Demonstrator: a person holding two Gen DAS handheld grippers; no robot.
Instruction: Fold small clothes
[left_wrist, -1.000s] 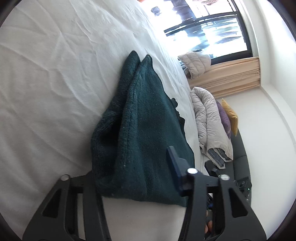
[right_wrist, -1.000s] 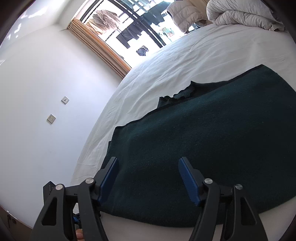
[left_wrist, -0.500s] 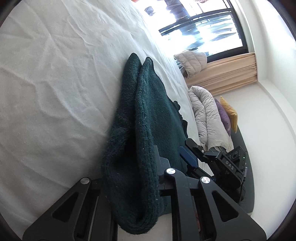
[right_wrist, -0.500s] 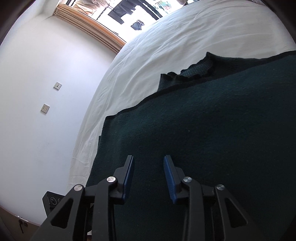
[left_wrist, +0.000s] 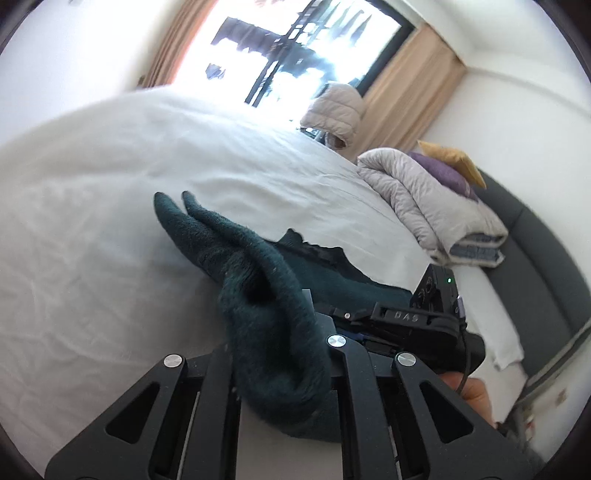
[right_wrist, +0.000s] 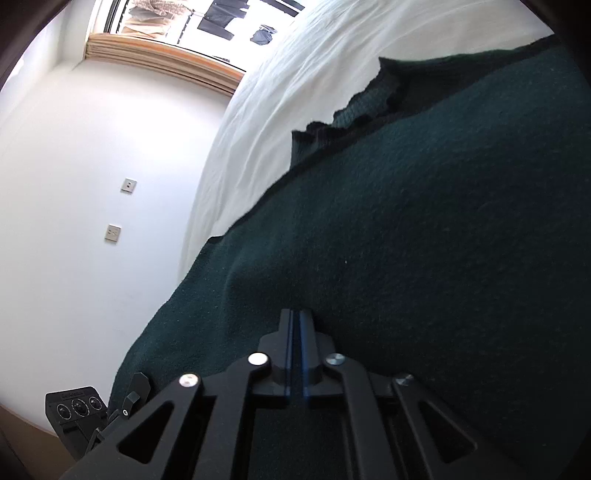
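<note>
Bare sheet (left_wrist: 110, 221) beyond; duvet (left_wrist: 436, 206) rightward

My black left gripper (left_wrist: 280, 354) held a plain dark green knit garment (left_wrist: 258, 295) on the white sheet (left_wrist: 110, 184). Beyond the sheet lay a pale grey quilted duvet (left_wrist: 436, 206), with purple (left_wrist: 443, 171) and mustard (left_wrist: 454, 158) cushions behind it. My right gripper's (right_wrist: 295, 332) pads were blue.
</note>
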